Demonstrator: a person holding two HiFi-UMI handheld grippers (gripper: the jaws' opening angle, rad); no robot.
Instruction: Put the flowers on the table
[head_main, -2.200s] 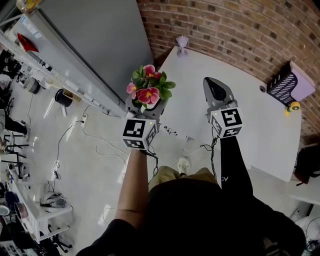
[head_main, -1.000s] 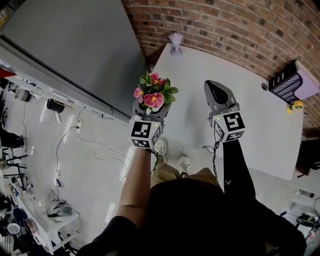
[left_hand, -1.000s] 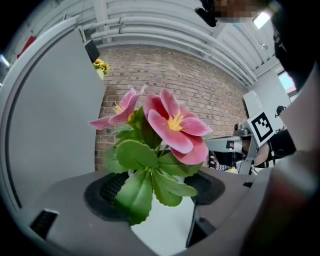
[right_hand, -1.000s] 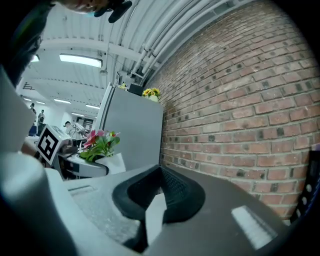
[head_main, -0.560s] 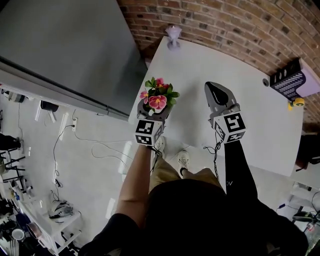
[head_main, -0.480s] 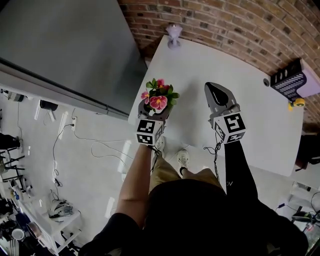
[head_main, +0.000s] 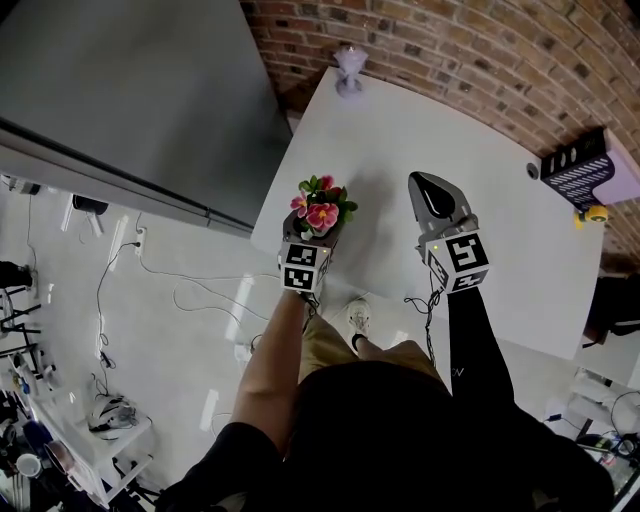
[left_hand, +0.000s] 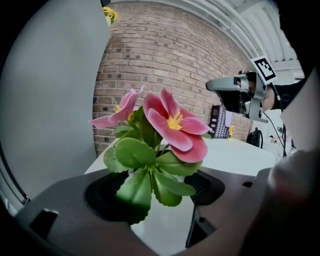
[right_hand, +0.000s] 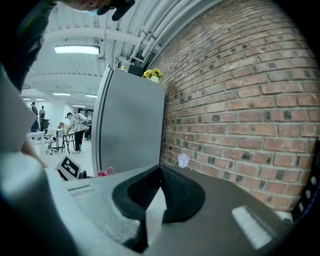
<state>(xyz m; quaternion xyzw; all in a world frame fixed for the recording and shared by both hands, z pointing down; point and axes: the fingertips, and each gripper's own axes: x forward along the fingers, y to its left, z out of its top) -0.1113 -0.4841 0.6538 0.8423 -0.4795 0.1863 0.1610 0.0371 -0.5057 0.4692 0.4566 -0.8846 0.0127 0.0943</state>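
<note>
Flowers (left_hand: 165, 130) with pink petals and green leaves stand between the two jaws of the left gripper (left_hand: 152, 187). The jaws are wide apart and they hold the flowers at the bottom, under the leaves. I cannot tell what is under the leaves. From the head view the flowers are over the near left corner of the white desk (head_main: 490, 210), close to its edge. I cannot tell if they touch the desk. The right gripper (head_main: 432, 190) is over the desk too, just to the right of the flowers and apart from them. Its jaws are pressed together at the tips and there is nothing between them. Each gripper has a cube with black and white squares on it. At the far corner of the desk stands a small pale thing (head_main: 349, 72). At the right end of the desk is a black and purple rack (head_main: 580, 168), with a little yellow thing (head_main: 592, 212) next to it. A red brick wall (head_main: 470, 50) runs behind the desk. A big grey cabinet (head_main: 130, 90) stands to the left. Thin cables (head_main: 190, 295) lie on the pale floor (head_main: 170, 380) beside it.
</note>
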